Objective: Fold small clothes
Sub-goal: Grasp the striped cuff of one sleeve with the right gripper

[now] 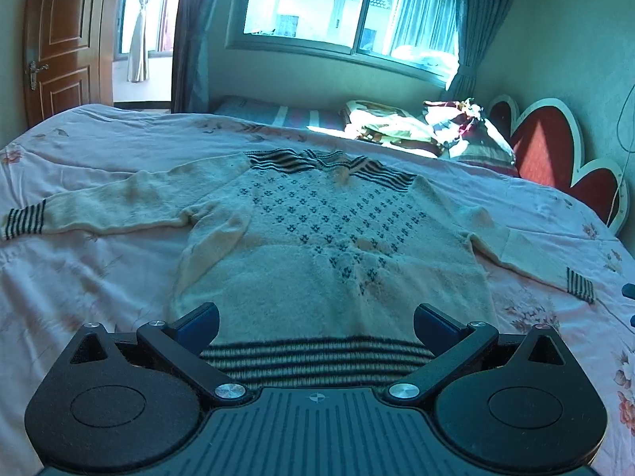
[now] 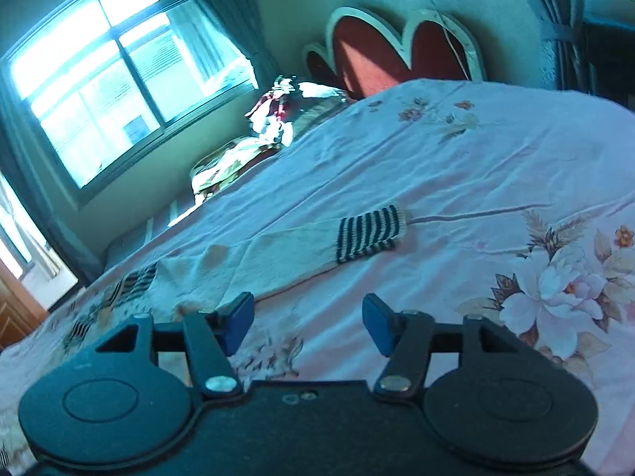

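Strong cyan cast in both views. Daylight through the window [image 1: 341, 8] blows out the panes; a sun patch glares on the pillows [image 1: 397, 127]. Heavy fisheye bending and dark corners. Right wrist view is tilted and softly blurred; left is sharper.

The left wrist view sits low over the striped hem of a cream knitted sweater [image 1: 317, 246], facing up its length toward the window across the pink floral-sheeted bed [image 1: 99, 261]. The right wrist view is tilted, close above the bed [image 2: 476, 166], facing the red heart-shaped headboard [image 2: 381, 51] at upper centre. Both views share the headboard [image 1: 551, 146] and the sweater's striped-cuffed sleeve [image 2: 317, 246].
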